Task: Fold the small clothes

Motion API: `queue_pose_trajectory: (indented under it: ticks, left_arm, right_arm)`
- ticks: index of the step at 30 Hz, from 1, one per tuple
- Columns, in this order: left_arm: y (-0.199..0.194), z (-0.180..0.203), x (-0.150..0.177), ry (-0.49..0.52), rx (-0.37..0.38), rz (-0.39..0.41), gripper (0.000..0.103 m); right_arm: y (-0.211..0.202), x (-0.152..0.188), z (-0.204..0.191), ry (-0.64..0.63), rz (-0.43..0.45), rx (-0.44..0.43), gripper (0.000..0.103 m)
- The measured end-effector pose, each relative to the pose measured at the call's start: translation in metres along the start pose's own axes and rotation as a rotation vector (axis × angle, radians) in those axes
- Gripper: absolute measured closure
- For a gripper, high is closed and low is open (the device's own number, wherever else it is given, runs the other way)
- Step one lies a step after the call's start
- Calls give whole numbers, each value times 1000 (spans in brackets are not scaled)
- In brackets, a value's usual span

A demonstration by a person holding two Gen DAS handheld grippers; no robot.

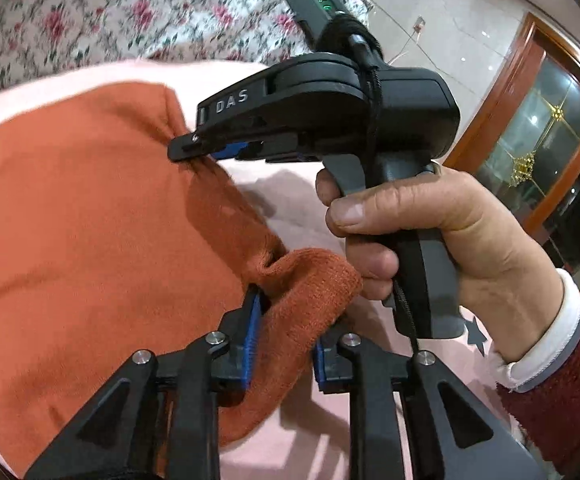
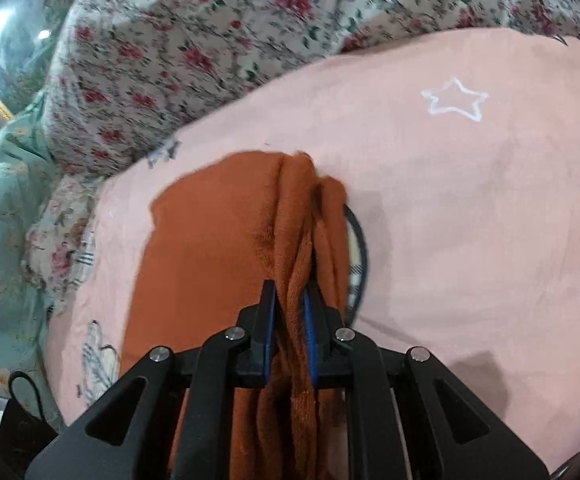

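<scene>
Both grippers pinch the rust-orange fleece garment [image 1: 90, 220] on the pale pink star-printed sheet [image 2: 470, 200].

In the left wrist view, the left gripper [image 1: 286, 320] has its blue-padded fingers [image 1: 252, 332] either side of a bunched fold at the garment's near edge; the cloth fills the gap and the pads appear to press on it. Further along that same edge, the right gripper [image 1: 194, 148], held by a hand [image 1: 430, 232] with a dark red knitted cuff [image 1: 570, 380], bites the fabric with its jaws nearly together. The right wrist view shows the right gripper's fingers clamped narrowly on a gathered ridge of the garment, which lies spread across the sheet. A floral quilt [image 2: 210, 40] lies heaped beyond the sheet.
</scene>
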State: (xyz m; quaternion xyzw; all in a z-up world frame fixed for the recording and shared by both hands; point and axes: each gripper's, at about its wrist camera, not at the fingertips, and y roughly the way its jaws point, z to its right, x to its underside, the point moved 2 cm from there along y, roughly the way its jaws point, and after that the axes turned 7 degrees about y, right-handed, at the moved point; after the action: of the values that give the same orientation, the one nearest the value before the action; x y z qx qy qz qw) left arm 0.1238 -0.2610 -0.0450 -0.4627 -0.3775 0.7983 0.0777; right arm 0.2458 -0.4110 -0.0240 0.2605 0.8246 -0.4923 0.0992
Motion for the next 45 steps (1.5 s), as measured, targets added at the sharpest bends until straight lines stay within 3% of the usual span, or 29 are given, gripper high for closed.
queue_pose_trajectory:
  ticks: [6, 7, 9, 10, 11, 15, 19, 22, 25, 26, 28, 29, 30, 31, 33, 38, 45]
  left_arm:
    - [-48, -13, 20, -107, 57, 30, 45]
    - [-62, -16, 24, -118, 46, 47, 41]
    - [-83, -28, 30, -147, 16, 74, 33]
    - [-95, -38, 33, -170, -12, 94, 27]
    - [-104, -47, 35, -195, -40, 108, 24]
    - [-115, -105, 41, -330, -127, 111, 20]
    - [-103, -162, 48, -508, -143, 64, 20]
    - [-79, -194, 47, -597, -37, 39, 20]
    - [-53, -205, 40, -594, 32, 24, 23]
    - [-45, -206, 34, -576, 37, 9, 27]
    - [-31, -202, 25, -530, 23, -25, 51]
    - [-29, -200, 23, -519, 23, -35, 56]
    - [-29, -199, 21, -513, 29, -32, 65]
    - [-33, -198, 20, -503, 34, -19, 73]
    - [-50, -191, 17, -474, 36, 19, 76]
    - [-112, -171, 27, -425, 16, 86, 77]
    - [-199, -162, 93, -427, -52, 93, 77]
  right_arm:
    - [-24, 14, 4, 65, 67, 19, 86]
    - [-28, 17, 5, 80, 76, 13, 79]
    - [-38, 24, 8, 121, 91, -7, 55]
    - [-41, 28, 9, 136, 94, -15, 38]
    - [-43, 32, 9, 141, 94, -23, 33]
    - [-35, 43, 4, 116, 42, -35, 33]
    - [-20, 44, 3, 121, -1, -40, 33]
    - [-6, 43, 2, 117, -38, -49, 33]
    - [9, 41, -2, 98, -70, -70, 37]
    - [14, 40, -5, 89, -79, -69, 42]
    - [20, 40, -9, 85, -98, -69, 53]
    - [20, 40, -10, 89, -104, -77, 64]
    - [19, 41, -12, 98, -108, -93, 69]
    - [15, 43, -15, 98, -100, -94, 74]
    - [8, 47, -24, 70, -83, -78, 77]
    - [-10, 68, -59, 65, -73, -169, 79]
    - [-5, 126, -114, 40, -121, -310, 79]
